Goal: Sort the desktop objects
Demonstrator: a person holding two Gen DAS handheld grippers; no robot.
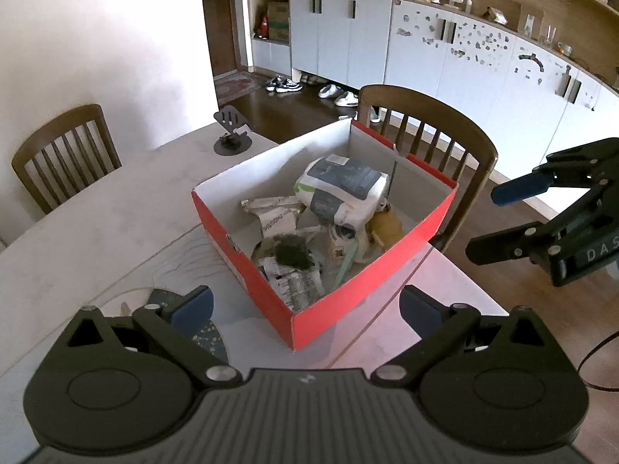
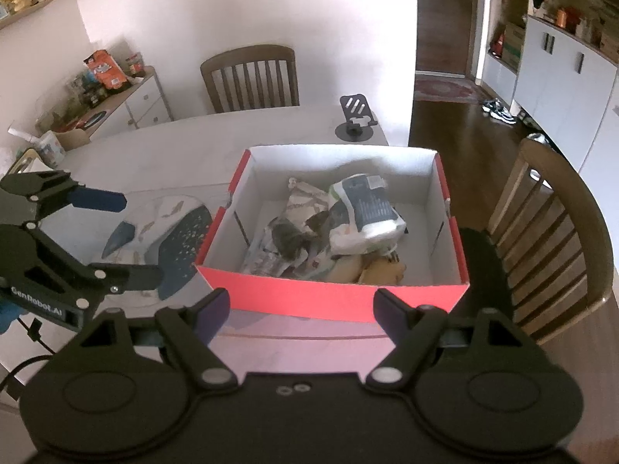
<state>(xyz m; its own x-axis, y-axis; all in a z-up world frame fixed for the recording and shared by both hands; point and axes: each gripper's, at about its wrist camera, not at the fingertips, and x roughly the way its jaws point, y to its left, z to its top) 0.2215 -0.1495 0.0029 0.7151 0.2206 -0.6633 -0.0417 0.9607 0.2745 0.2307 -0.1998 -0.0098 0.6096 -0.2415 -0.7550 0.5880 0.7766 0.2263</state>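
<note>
A red cardboard box (image 1: 367,282) (image 2: 329,294) with white inner walls stands on the pale table (image 1: 96,212). Inside lie a white and dark-blue packet (image 1: 340,185) (image 2: 367,208), crumpled printed papers (image 1: 278,212), a dark fuzzy clump (image 1: 292,253) and a yellow-brown item (image 1: 387,226). My left gripper (image 1: 305,307) (image 2: 137,237) hovers open at the box's near corner, with nothing between its fingers. My right gripper (image 2: 301,305) (image 1: 487,224) is open too, empty, just in front of the box's long red side.
A blue and white patterned plate (image 2: 170,232) (image 1: 211,334) lies beside the box, under the left gripper. A black phone stand (image 1: 232,131) (image 2: 356,116) sits at the table's far end. Wooden chairs (image 1: 433,131) (image 2: 251,77) ring the table. A black cable (image 1: 595,352) hangs at the right.
</note>
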